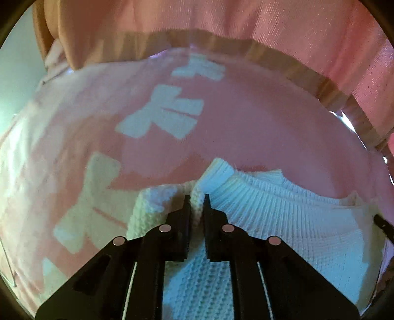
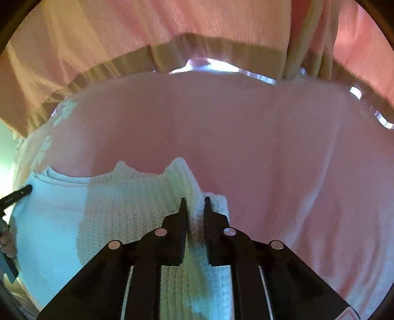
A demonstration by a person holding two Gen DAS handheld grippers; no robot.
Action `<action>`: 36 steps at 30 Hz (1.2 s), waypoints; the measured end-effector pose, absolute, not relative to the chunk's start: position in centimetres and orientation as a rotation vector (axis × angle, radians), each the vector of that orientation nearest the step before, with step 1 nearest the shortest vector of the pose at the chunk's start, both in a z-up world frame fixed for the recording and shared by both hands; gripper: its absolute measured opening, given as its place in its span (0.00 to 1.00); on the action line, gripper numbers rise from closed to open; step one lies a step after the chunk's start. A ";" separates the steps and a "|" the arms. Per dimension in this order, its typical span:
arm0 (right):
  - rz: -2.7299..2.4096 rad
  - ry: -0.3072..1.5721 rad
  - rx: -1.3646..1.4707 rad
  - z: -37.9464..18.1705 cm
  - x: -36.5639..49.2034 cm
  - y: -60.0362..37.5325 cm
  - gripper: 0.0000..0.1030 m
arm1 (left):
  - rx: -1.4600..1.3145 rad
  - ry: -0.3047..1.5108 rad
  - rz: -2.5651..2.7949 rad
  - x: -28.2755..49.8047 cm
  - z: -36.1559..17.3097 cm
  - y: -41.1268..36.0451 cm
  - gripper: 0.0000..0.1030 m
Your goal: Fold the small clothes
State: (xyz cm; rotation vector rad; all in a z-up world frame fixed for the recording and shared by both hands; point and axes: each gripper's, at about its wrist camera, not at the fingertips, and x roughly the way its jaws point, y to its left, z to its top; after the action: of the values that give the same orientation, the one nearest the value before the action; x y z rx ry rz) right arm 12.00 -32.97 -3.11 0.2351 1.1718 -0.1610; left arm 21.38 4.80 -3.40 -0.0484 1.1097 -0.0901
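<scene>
A small white knit garment (image 1: 270,221) with a ribbed hem lies over a pink cloth with white bow shapes (image 1: 160,113). My left gripper (image 1: 196,204) is shut on a fold at the garment's left end. My right gripper (image 2: 195,208) is shut on a fold at the garment's (image 2: 110,209) right end. The ribbed hem stretches between the two grippers. The right gripper's tip shows at the right edge of the left wrist view (image 1: 384,224), and the left gripper's tip shows at the left edge of the right wrist view (image 2: 17,194).
The pink cloth (image 2: 270,152) covers the surface under the garment. A person in a pink top with a tan hem (image 1: 246,22) stands close behind the far edge. A shiny edge (image 2: 214,65) shows at the far side of the surface.
</scene>
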 end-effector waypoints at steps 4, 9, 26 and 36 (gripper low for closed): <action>-0.092 1.014 0.228 2.7 10.3 -30.7 0.22 | -0.024 0.951 -0.140 18.6 2.0 4.2 0.35; 0.157 1.142 0.256 0.0 10.9 -24.0 0.11 | 0.034 0.999 -0.167 17.9 -0.1 2.1 0.42; 0.284 1.239 0.114 -2.1 11.7 -16.0 0.09 | -0.120 1.051 -0.104 11.6 1.1 9.3 0.51; 0.255 1.290 0.073 -4.0 12.1 -14.5 0.06 | -0.281 1.132 -0.127 11.9 -4.2 12.8 0.45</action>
State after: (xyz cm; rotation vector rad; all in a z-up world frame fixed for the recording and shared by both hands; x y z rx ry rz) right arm 12.12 -14.49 -4.00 0.0735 1.2904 0.2553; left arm 11.90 12.83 -4.17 -0.2811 1.1315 -0.1269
